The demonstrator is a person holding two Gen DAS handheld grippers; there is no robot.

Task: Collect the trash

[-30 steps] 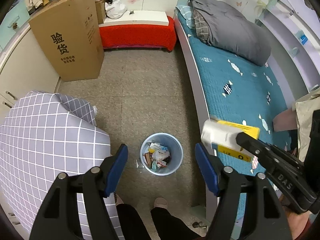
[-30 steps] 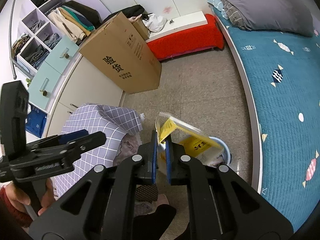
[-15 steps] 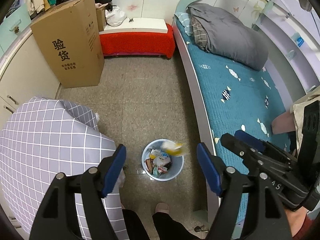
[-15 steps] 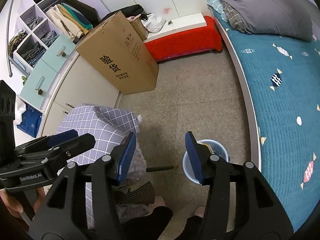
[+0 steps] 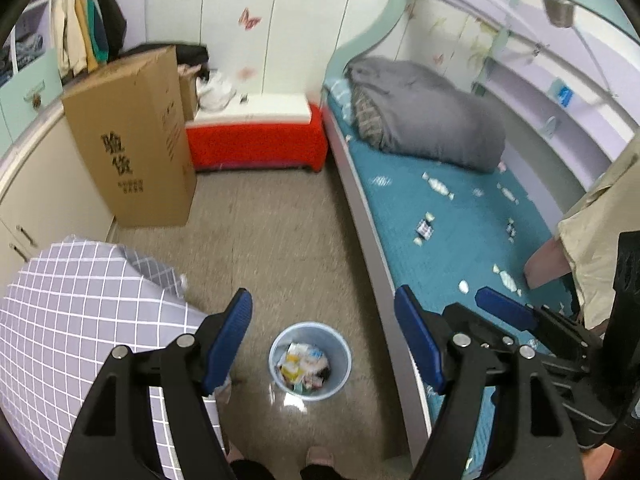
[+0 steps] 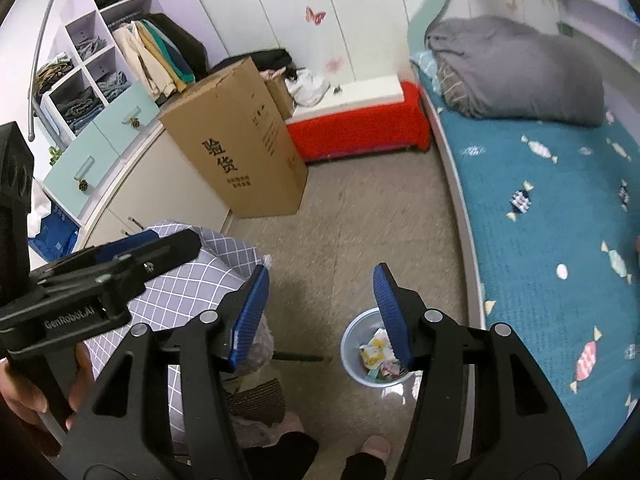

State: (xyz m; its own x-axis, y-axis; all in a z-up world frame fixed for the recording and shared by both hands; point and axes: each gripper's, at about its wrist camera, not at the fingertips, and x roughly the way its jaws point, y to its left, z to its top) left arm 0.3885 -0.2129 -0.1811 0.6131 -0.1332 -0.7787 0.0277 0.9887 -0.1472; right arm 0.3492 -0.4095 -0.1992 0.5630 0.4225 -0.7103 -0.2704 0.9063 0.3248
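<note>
A pale blue waste bin (image 5: pixel 345 374) stands on the floor beside the bed and holds several wrappers (image 5: pixel 300 364). My left gripper (image 5: pixel 322 298) hovers high above it, open, with nothing between its blue pads. In the right wrist view the bin (image 6: pixel 349 360) lies low, partly behind one finger, and a yellow and white packet (image 6: pixel 374 350) lies inside it. The jaws of my right gripper (image 6: pixel 321 274) are opening and nothing is between them. The right gripper (image 5: pixel 504 314) also shows at the right of the left wrist view. At the left of the right wrist view a hand holds the left gripper (image 6: pixel 156 246).
A tall cardboard box (image 5: pixel 136 148) stands by the cupboards, with a red bench (image 5: pixel 256 148) at the far wall. The bed (image 5: pixel 460 232) with a grey duvet (image 5: pixel 424 120) runs along the right. A grey checked cloth (image 5: pixel 80 308) bulges at the left. The person's feet (image 5: pixel 318 458) are just below the bin.
My right gripper opened and let go of the yellow and white packet, which dropped into the bin. Both grippers have risen and tipped up, so more of the room shows.
</note>
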